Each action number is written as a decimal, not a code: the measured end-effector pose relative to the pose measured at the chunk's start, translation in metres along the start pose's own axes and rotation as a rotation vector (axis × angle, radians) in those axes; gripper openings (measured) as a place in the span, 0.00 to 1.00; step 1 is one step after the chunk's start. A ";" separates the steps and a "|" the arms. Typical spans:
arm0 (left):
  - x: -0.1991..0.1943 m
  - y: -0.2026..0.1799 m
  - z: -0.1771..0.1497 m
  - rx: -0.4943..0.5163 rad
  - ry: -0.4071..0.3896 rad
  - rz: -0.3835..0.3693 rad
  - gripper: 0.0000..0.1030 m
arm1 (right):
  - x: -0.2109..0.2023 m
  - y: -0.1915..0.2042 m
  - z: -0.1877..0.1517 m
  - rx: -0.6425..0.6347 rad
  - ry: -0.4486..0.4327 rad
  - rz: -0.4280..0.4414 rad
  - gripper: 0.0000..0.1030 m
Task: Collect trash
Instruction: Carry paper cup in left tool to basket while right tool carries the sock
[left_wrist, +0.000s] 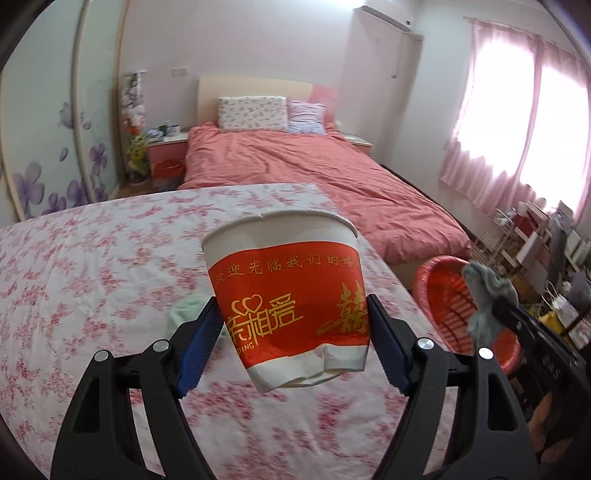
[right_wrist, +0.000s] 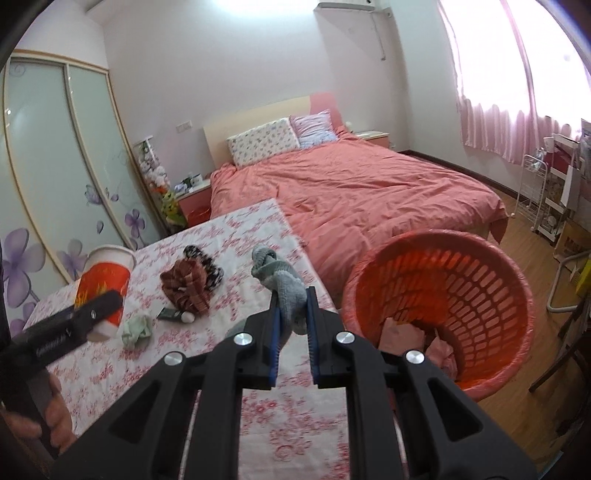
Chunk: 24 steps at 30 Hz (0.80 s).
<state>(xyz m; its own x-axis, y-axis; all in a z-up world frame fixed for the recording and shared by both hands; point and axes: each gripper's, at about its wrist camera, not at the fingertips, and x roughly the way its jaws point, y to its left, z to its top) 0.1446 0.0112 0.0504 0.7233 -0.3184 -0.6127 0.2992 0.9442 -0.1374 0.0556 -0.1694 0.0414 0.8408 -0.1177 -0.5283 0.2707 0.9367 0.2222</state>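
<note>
My left gripper (left_wrist: 293, 325) is shut on a crumpled red and white paper cup (left_wrist: 291, 295), held above the floral-cloth table (left_wrist: 92, 295); the cup also shows in the right wrist view (right_wrist: 105, 280). My right gripper (right_wrist: 291, 314) is shut on a grey-green knitted sock (right_wrist: 284, 284), held above the table's right edge, left of the red plastic basket (right_wrist: 439, 306). The basket also shows in the left wrist view (left_wrist: 443, 295), with the sock (left_wrist: 487, 295) in front of it. The basket holds some pink scraps.
On the table lie a brown ruffled scrunchie (right_wrist: 188, 288), a dark scrunchie (right_wrist: 207, 258), a pale green crumpled cloth (right_wrist: 136, 328) and a small dark tube (right_wrist: 175, 315). A pink bed (right_wrist: 351, 192) stands behind the table. Wire racks (right_wrist: 535, 195) stand under the window at right.
</note>
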 end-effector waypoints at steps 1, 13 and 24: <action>0.000 -0.003 -0.001 0.005 0.001 -0.009 0.74 | -0.002 -0.004 0.001 0.004 -0.005 -0.006 0.13; 0.013 -0.058 -0.011 0.099 0.003 -0.118 0.74 | -0.011 -0.048 0.002 0.057 -0.048 -0.080 0.13; 0.039 -0.113 -0.020 0.146 0.027 -0.209 0.74 | -0.013 -0.094 0.000 0.080 -0.086 -0.181 0.13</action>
<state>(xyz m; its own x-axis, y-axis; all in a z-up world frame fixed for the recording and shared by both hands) 0.1263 -0.1065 0.0270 0.6198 -0.5011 -0.6040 0.5288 0.8353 -0.1504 0.0188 -0.2553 0.0274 0.8111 -0.3128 -0.4942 0.4546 0.8688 0.1963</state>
